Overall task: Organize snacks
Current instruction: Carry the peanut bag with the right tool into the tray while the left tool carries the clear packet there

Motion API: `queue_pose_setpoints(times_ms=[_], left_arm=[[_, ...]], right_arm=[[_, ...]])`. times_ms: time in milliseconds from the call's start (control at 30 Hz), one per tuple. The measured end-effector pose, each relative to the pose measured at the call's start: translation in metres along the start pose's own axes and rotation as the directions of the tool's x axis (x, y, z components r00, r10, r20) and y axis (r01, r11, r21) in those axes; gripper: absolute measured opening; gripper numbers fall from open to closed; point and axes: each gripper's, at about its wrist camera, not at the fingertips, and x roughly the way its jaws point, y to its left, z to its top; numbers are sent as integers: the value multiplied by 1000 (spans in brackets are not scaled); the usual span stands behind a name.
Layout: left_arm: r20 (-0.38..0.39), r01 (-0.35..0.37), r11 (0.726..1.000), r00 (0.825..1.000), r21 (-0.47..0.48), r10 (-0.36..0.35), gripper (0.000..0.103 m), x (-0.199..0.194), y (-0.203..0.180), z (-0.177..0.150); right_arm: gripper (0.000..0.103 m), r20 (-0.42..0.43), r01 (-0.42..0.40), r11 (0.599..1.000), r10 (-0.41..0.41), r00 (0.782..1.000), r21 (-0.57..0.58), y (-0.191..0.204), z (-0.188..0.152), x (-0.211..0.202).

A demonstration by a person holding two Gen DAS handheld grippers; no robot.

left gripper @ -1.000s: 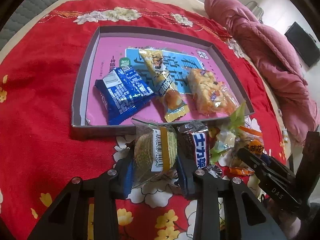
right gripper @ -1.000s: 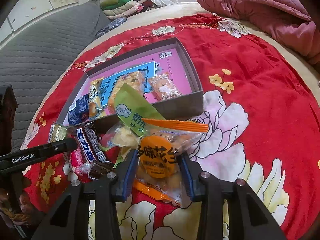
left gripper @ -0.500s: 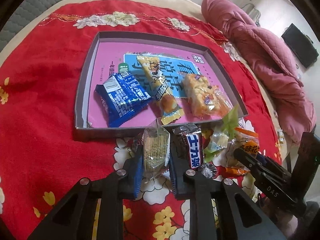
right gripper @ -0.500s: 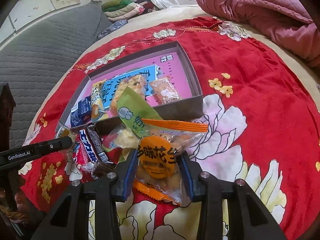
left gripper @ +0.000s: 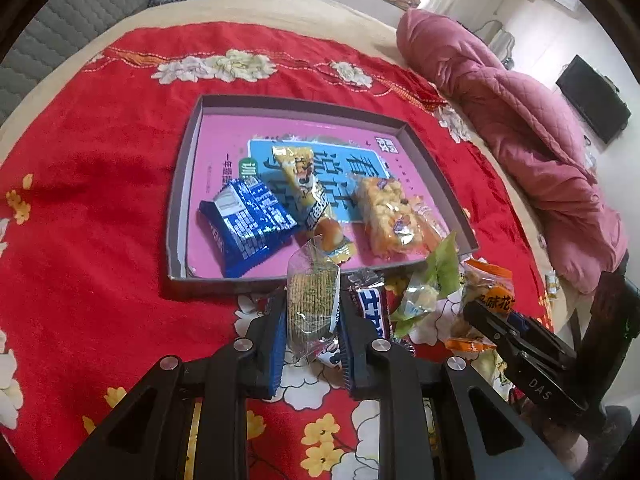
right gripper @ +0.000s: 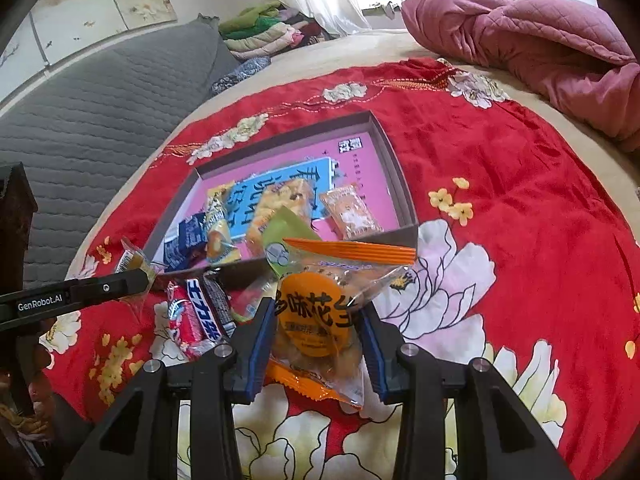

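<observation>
In the left wrist view, the left tongs (left gripper: 313, 322) are clamped on a clear-wrapped round biscuit packet (left gripper: 311, 307) held just short of the near wall of the shallow grey-walled box with a pink floor (left gripper: 180, 200); the slick film could slide out of the pinch, or the packet could catch that wall on the way in. In the right wrist view, the right tongs (right gripper: 316, 330) grip an orange-edged clear peanut packet (right gripper: 320, 312) above the red flowered bedspread (right gripper: 520, 240), and its loose bag could sag free or snag the green sachet (right gripper: 280, 240) lying against it.
</observation>
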Motion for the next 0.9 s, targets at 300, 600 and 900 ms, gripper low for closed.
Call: queue_pose_setpoints(times_ms=[300, 600, 900], left_arm=[[19, -5, 1000, 1000, 1, 5, 23, -7, -1, 3], [32, -1, 1000, 999, -1, 1, 23, -10, -3, 8], [47, 8, 1000, 999, 2, -8, 23, -14, -7, 14]], right_arm=[[41, 46, 8, 1000, -7, 999, -16, 3, 9, -10], [41, 97, 25, 998, -20, 995, -56, 8, 24, -21], [41, 120, 39, 998, -32, 992, -59, 8, 35, -26]])
